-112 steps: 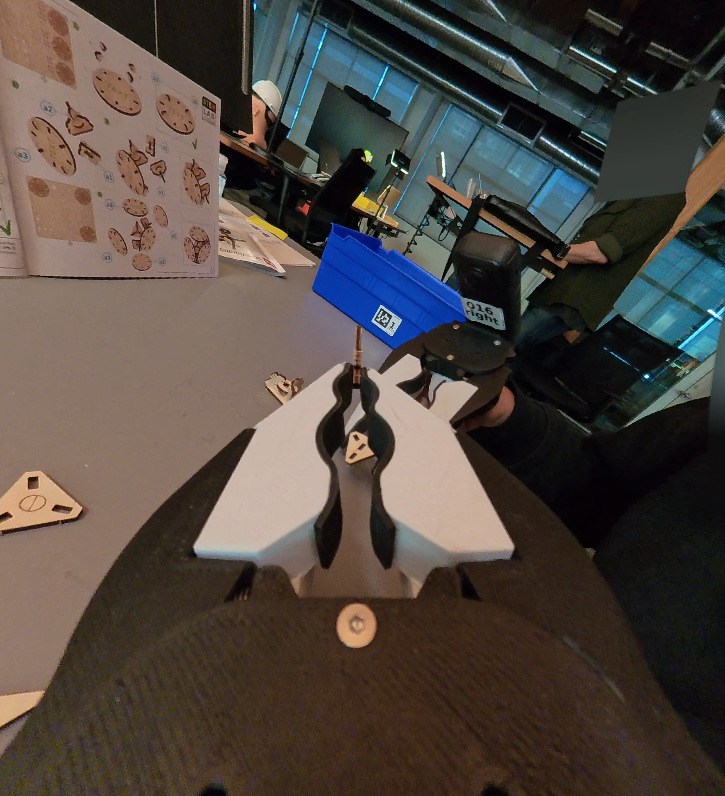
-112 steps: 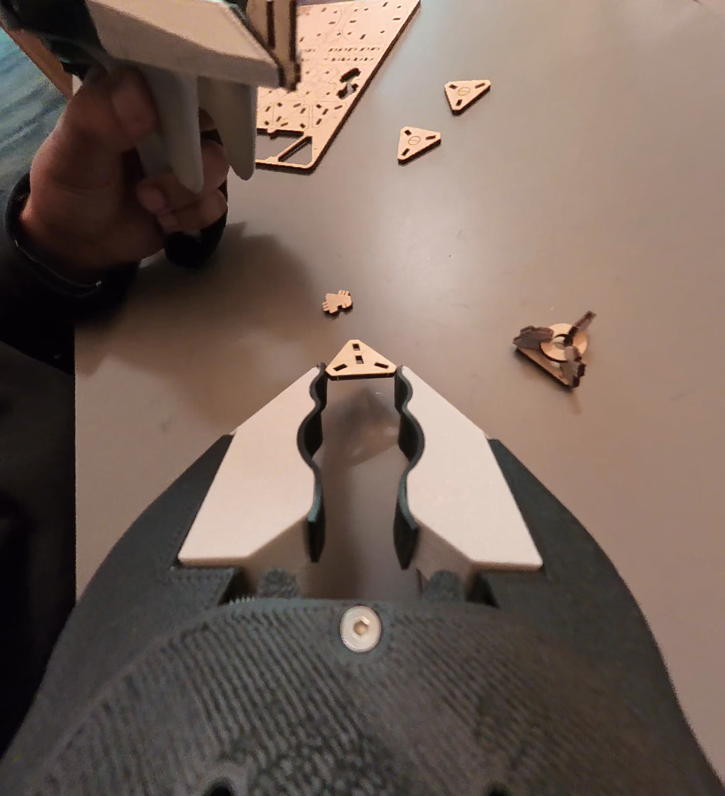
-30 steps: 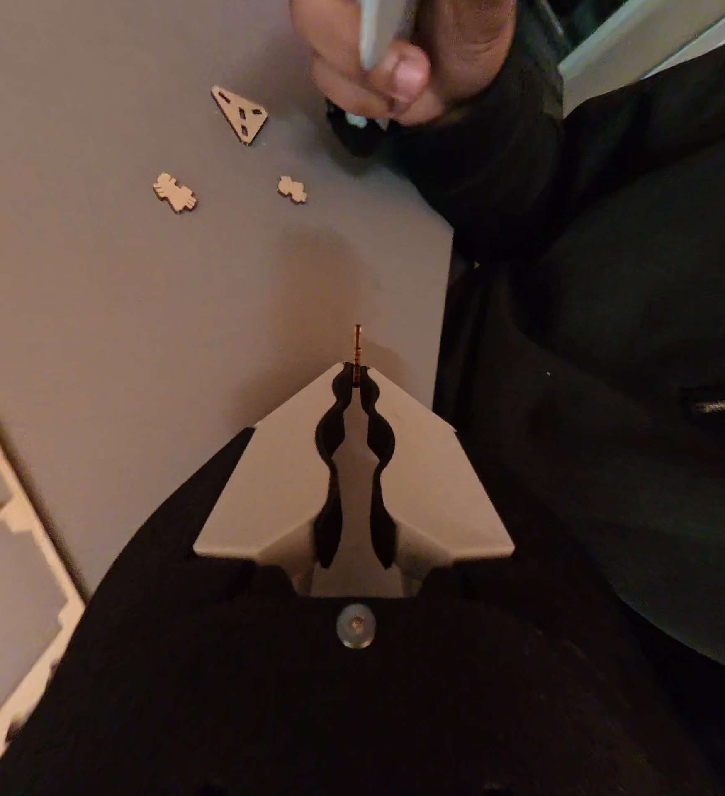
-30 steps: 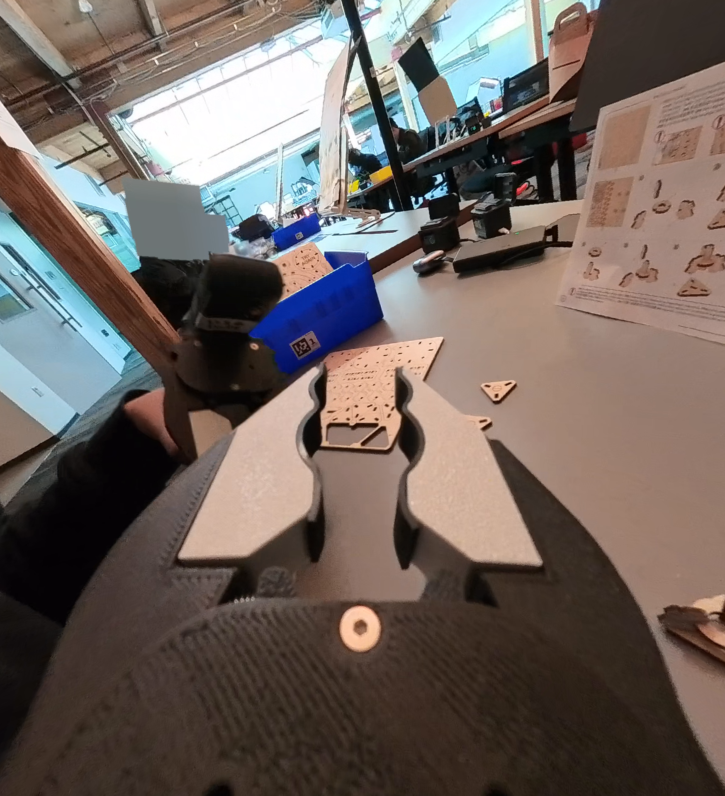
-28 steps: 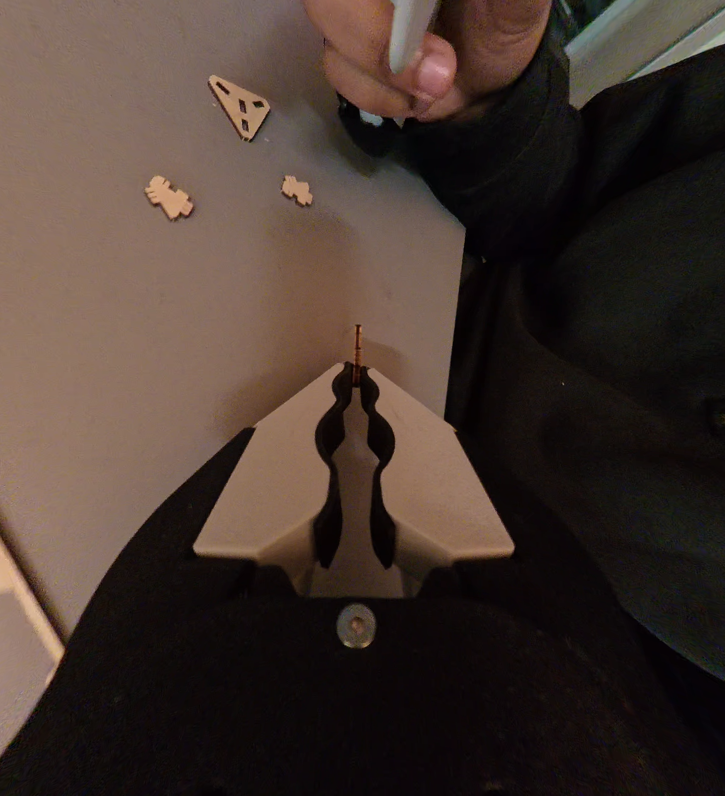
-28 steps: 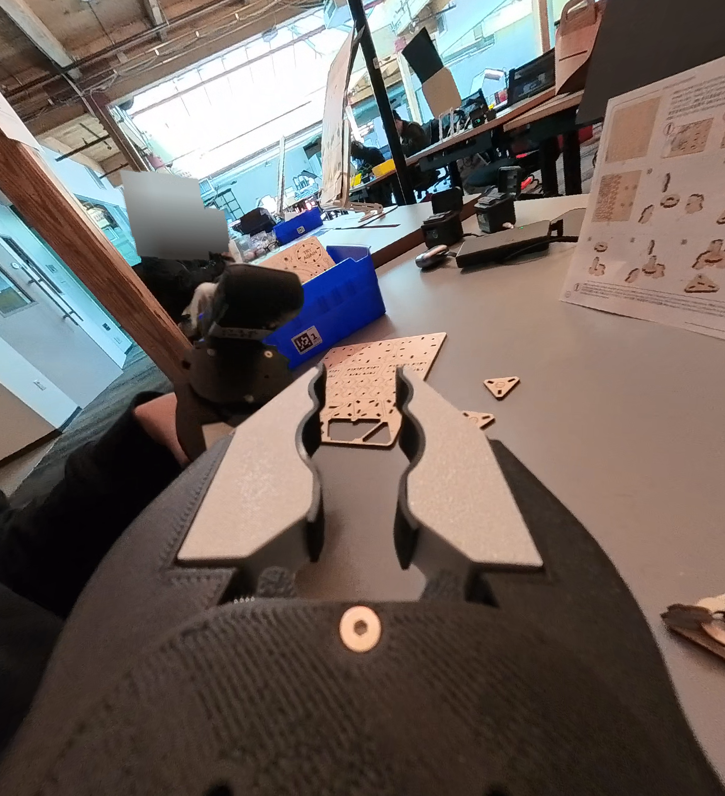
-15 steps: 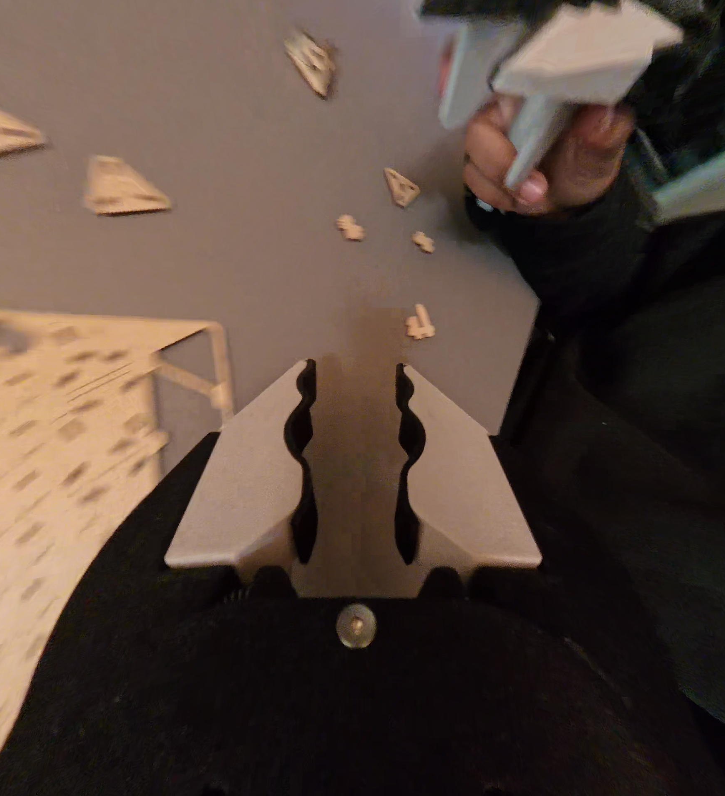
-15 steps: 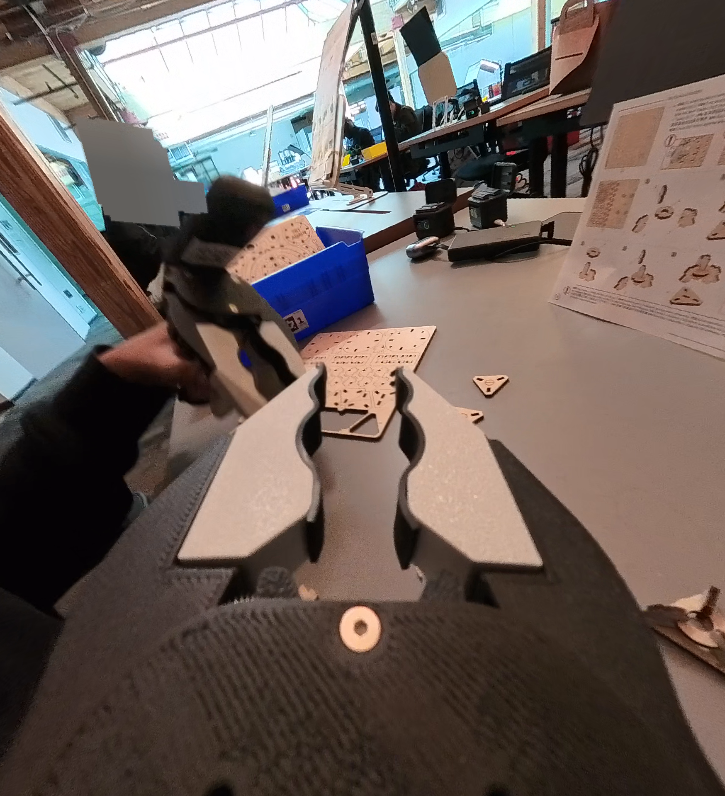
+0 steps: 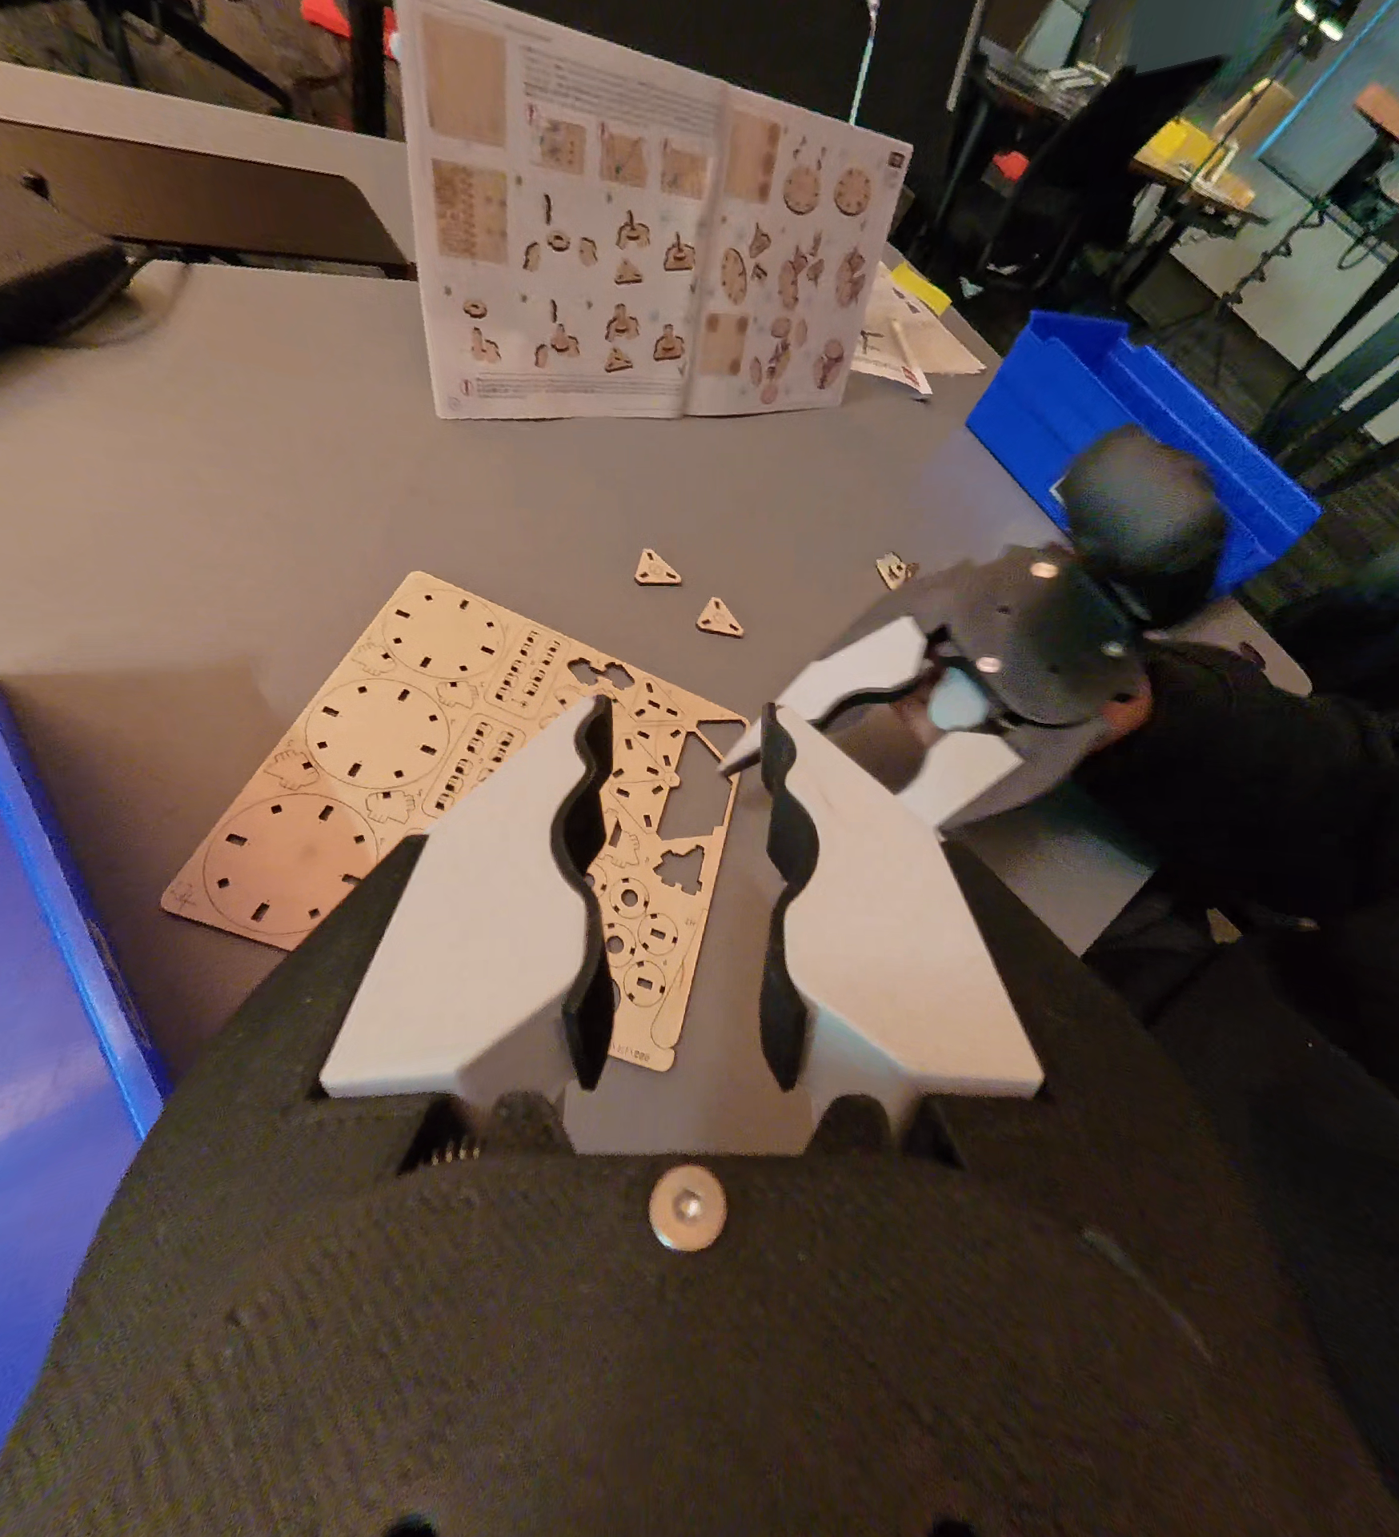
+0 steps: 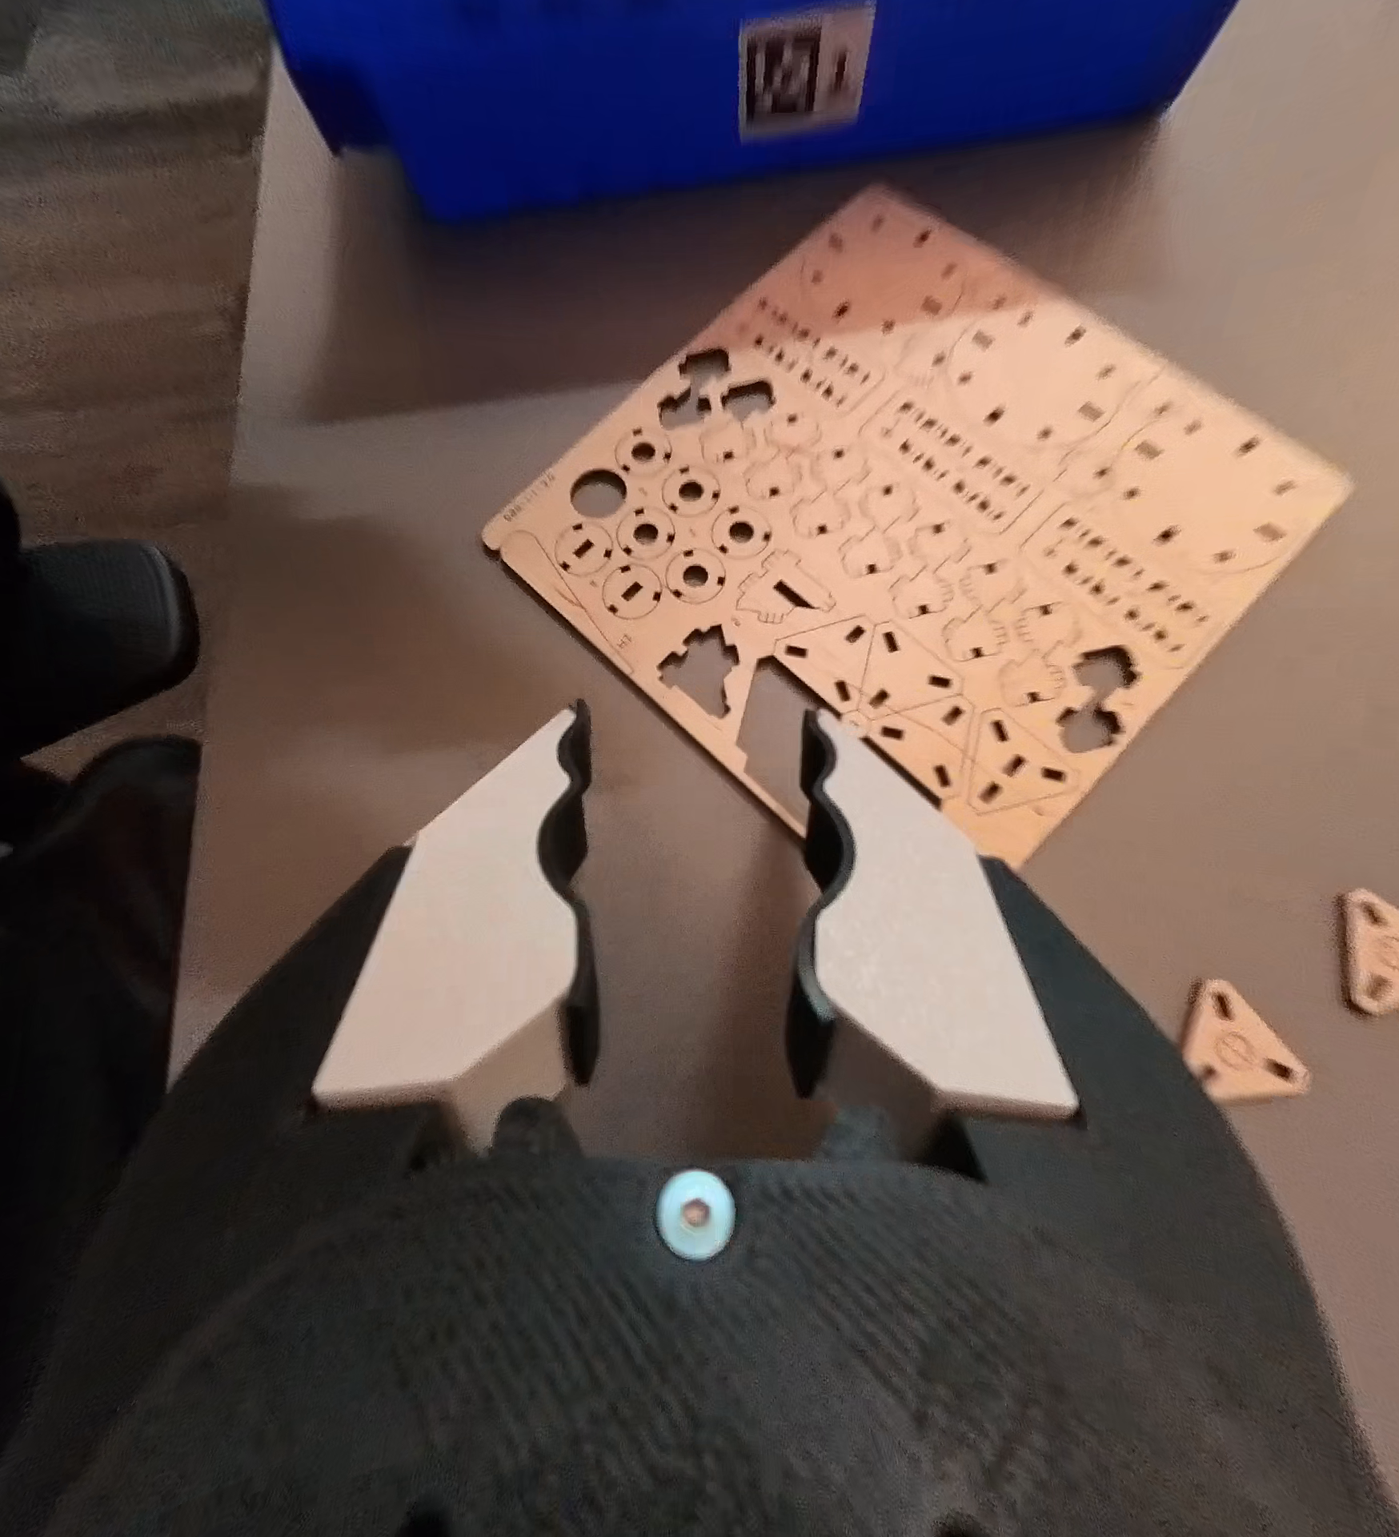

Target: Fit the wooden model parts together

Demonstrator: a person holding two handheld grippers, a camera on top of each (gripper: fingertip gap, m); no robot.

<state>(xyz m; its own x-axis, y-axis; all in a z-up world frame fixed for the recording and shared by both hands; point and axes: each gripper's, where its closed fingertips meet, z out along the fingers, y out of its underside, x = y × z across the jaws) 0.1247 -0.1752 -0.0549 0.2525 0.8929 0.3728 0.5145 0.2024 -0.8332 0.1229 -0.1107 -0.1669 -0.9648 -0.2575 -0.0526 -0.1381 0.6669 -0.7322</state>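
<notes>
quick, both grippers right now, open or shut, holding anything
Left gripper: open, holding nothing, above the wooden parts sheet.
Right gripper: open, holding nothing, at the sheet's near corner.

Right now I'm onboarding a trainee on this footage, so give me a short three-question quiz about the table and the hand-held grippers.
1. True or false: the left hand-held gripper grips a wooden part.
2. What lies flat under both hand-held grippers? A) the wooden parts sheet B) the instruction booklet C) a blue bin
3. How many loose wooden triangles lie right of the right hand-held gripper, in its own view?

Key: 1 false, it is open with nothing between its fingers. 2 A. 3 two.
</notes>
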